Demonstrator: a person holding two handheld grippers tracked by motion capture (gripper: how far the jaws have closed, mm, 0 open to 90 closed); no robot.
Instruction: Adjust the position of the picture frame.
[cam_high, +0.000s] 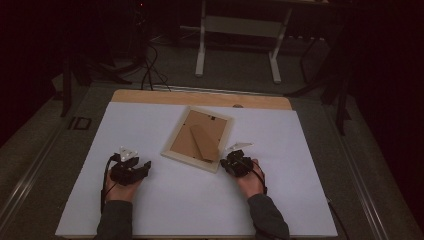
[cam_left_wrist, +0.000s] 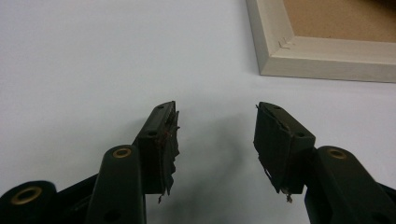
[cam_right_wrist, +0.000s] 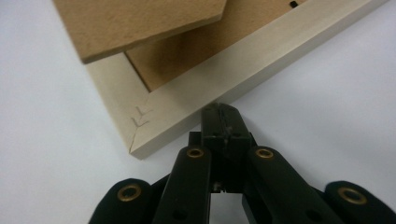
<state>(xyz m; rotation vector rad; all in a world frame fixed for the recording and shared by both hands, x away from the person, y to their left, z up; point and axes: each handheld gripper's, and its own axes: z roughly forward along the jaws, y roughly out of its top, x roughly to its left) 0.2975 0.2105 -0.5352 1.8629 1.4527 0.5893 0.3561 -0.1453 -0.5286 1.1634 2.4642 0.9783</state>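
Black jaws of the right gripper (cam_right_wrist: 219, 112) are sitting pressed together with nothing between them, their tips touching or all but touching the pale outer edge of the picture frame (cam_right_wrist: 224, 79) near its corner. That frame is lying face down on the white sheet (cam_high: 165, 200), near the middle of the table and turned at a slant, its long axis running from the near right corner away toward the far side, with the brown stand flap (cam_high: 205, 142) resting across its back. Well apart from it on the other side, the left gripper (cam_left_wrist: 217, 128) is resting on the sheet with its jaws standing apart and empty; the frame's near left corner is lying ahead and to the right of them. Judging by this, the right hand (cam_high: 250, 180) is the nearer one, and any push would be meeting the frame's corner.
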